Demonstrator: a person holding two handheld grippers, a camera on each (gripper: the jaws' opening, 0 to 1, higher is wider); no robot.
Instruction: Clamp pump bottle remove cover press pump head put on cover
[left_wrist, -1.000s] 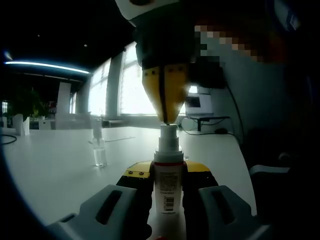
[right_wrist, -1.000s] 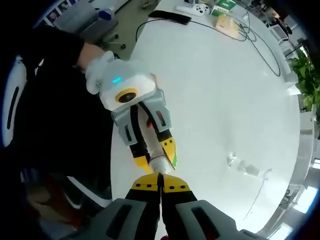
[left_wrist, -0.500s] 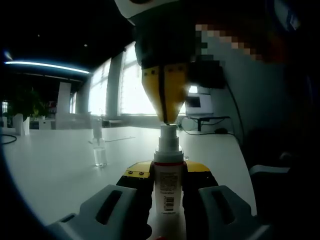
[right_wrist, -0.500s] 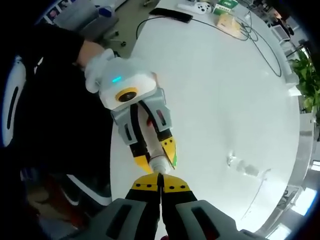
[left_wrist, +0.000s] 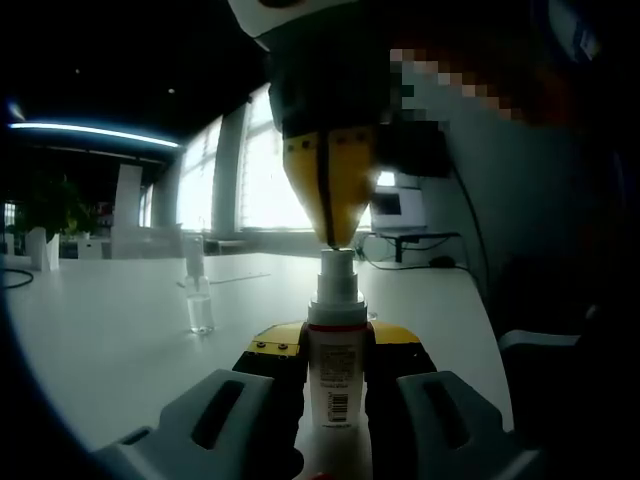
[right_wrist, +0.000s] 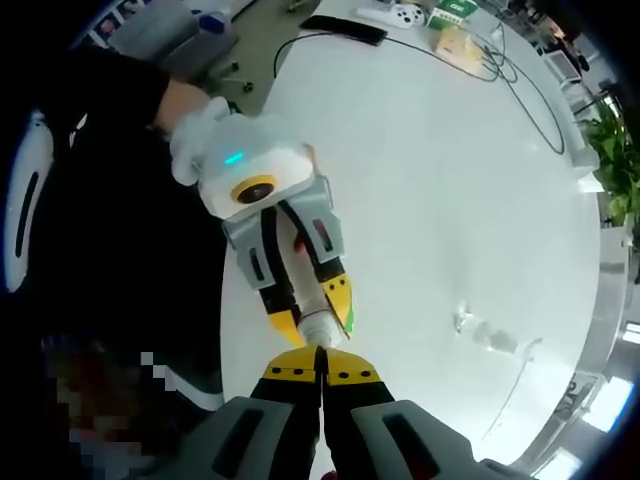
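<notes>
One pump bottle (left_wrist: 334, 372) stands upright on a white table (left_wrist: 120, 340), held by its body between the two jaws of the left gripper (left_wrist: 333, 375), which are closed against it. In the right gripper view the same bottle (right_wrist: 318, 325) shows from above, only its white top visible between the yellow tips of the left gripper (right_wrist: 312, 312).

Right gripper (right_wrist: 321, 375): jaws pressed together with nothing between them, tips down on the pump head. In the left gripper view the right gripper (left_wrist: 338, 235) comes down from above, its yellow tips touching the top of the pump head (left_wrist: 337, 263).

One clear cover (left_wrist: 199, 307) stands on the table, well apart from the bottle, to the left in the left gripper view. In the right gripper view the cover (right_wrist: 484, 331) is a small glassy shape out on the open tabletop.

Edges: the bottle sits near the table's edge on the person's side; the table's (right_wrist: 440, 200) white surface is bare and wide around bottle and cover. The far end carries one black cable (right_wrist: 510, 80), one green box (right_wrist: 447, 12) and a few small items too small to tell. One leafy plant (right_wrist: 612, 150) stands beyond the rim. A person's dark sleeve (right_wrist: 90, 180) reaches to the left gripper.
</notes>
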